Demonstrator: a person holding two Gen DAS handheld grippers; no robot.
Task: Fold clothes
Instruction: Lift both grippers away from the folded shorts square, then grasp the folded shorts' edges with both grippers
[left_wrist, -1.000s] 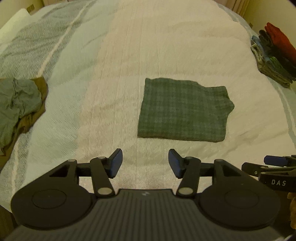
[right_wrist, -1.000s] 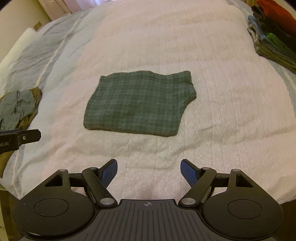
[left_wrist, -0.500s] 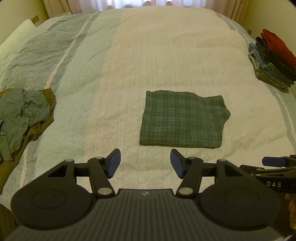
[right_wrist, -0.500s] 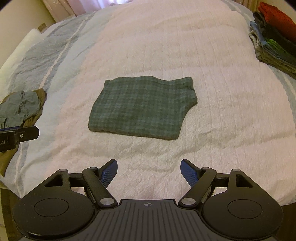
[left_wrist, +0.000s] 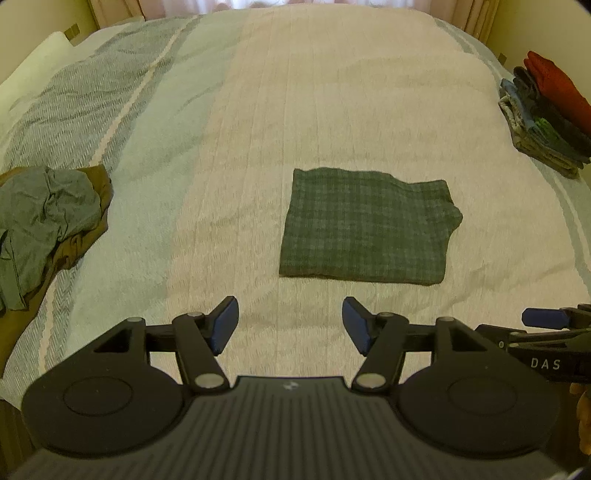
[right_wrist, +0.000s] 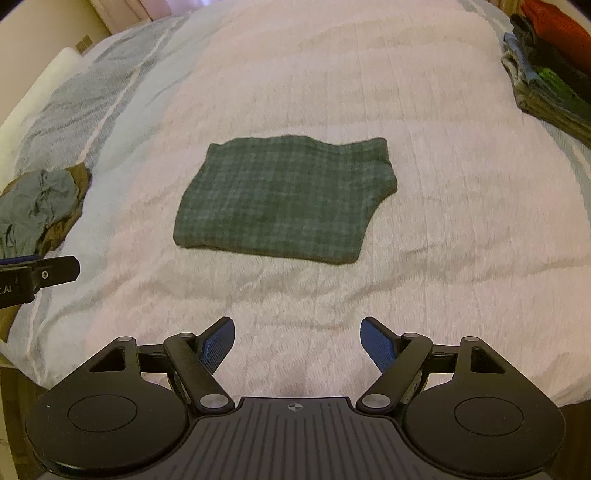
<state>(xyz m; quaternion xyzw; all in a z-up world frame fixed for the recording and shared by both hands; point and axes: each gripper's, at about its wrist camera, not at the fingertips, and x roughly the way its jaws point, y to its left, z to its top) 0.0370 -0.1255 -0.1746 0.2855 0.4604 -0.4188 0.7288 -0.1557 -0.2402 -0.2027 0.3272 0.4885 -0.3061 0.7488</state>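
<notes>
Left wrist view: the left gripper has its 2 fingers apart and empty, above the bed; the right gripper also stands apart, empty. The plaid garment lies flat as a folded rectangle, between the crumpled clothes and the folded stack. If it goes to the stack, grip both near corners together so the layers stay aligned.

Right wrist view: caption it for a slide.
Open right gripper above bedspread, facing folded green plaid garment; folded stack at right.
</notes>
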